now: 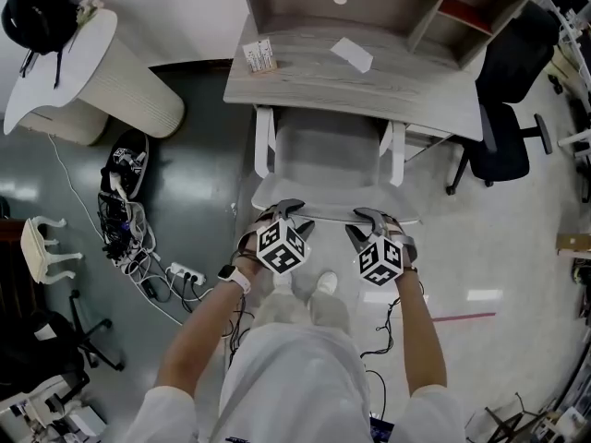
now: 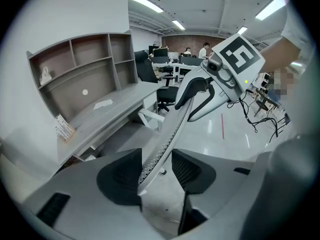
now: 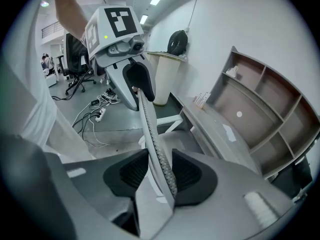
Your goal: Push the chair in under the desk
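A white chair (image 1: 328, 150) stands with its seat partly under the grey desk (image 1: 369, 90), and I am right behind it. Its backrest top edge (image 1: 330, 212) runs between both grippers. My left gripper (image 1: 291, 216) grips the backrest's left end; in the left gripper view the thin mesh backrest (image 2: 170, 129) passes between the dark pads of that gripper (image 2: 157, 166). My right gripper (image 1: 365, 222) grips the right end; in the right gripper view the backrest (image 3: 150, 124) is pinched between the pads of that gripper (image 3: 160, 171). Each gripper view shows the other gripper further along the edge.
A shelf unit sits on the desk, with a small card box (image 1: 260, 56) and a paper (image 1: 352, 53) in front. A black office chair (image 1: 503, 127) stands right of the desk. To the left are a cream ribbed stand (image 1: 111, 81) and a power strip with cables (image 1: 148, 257).
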Demonstrator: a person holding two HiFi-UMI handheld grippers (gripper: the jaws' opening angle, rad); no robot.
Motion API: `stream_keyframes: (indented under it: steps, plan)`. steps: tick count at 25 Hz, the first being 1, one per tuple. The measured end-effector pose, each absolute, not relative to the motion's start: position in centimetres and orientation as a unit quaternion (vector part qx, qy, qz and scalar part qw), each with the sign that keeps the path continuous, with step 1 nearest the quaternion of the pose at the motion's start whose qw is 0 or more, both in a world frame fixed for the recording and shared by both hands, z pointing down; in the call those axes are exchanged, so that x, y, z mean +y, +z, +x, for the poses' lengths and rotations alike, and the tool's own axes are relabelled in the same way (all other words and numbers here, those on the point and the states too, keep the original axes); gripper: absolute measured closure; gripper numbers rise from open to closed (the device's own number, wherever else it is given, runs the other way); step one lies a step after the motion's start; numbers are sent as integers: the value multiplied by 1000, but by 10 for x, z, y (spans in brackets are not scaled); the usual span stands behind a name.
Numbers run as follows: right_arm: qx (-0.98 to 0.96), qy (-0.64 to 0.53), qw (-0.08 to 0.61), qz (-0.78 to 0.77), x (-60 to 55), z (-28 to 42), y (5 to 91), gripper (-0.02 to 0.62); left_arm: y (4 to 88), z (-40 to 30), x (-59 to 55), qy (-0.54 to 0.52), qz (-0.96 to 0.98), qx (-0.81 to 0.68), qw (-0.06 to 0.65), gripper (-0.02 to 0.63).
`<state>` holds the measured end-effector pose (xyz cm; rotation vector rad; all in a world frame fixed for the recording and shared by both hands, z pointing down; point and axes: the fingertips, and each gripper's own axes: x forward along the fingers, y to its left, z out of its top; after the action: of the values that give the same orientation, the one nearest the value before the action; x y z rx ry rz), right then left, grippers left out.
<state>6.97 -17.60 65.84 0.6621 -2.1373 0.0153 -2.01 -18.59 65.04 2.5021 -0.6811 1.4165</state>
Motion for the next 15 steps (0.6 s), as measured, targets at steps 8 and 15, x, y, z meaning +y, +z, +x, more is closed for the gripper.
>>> stream_keyframes:
  steps: [8,15]
  plan:
    - [-855,-3,443,269,-202,69,660,442,650,-21,-212,477,843,-232,88,419]
    - [-855,-3,444,269,-231,69,660,446,650,-21,-243,480,842,-228,88,419]
